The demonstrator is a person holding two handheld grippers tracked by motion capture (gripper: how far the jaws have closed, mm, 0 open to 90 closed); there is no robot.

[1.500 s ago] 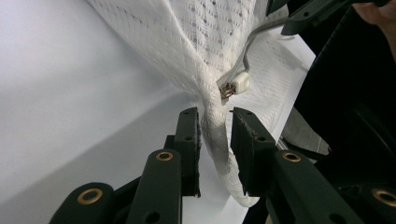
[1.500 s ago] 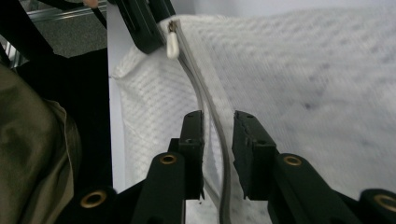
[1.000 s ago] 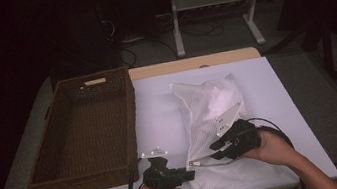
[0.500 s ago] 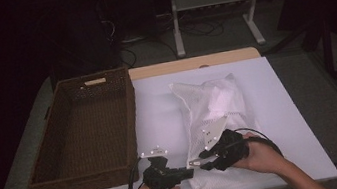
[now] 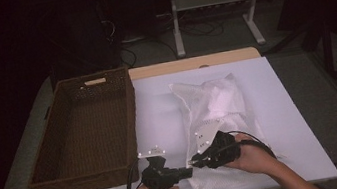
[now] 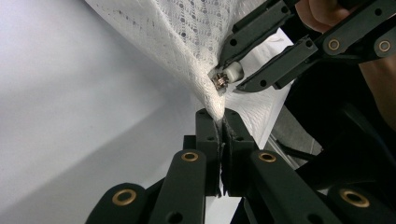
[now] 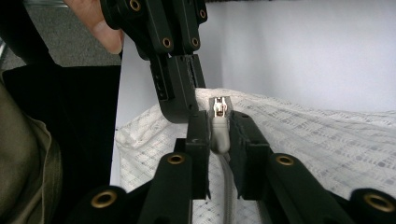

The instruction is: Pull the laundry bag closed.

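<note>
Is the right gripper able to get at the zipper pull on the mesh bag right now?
Probably yes: the right gripper has the zipper pull between its jaws, which have just been closing, nothing blocking. The left gripper pinches the mesh bag corner beside it.

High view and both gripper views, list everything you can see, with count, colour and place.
mesh bag: one, white, on the table right of the basket
zipper pull: one, grey-white, at the bag's near corner, between the right gripper's jaws
basket: one, brown wicker, left side of the table
table: one, white top
metal stand: one, grey, on the floor beyond the table
left gripper: black, shut on the bag's corner
right gripper: black, jaws have just been closing around the pull
hands: two, near edge
</note>
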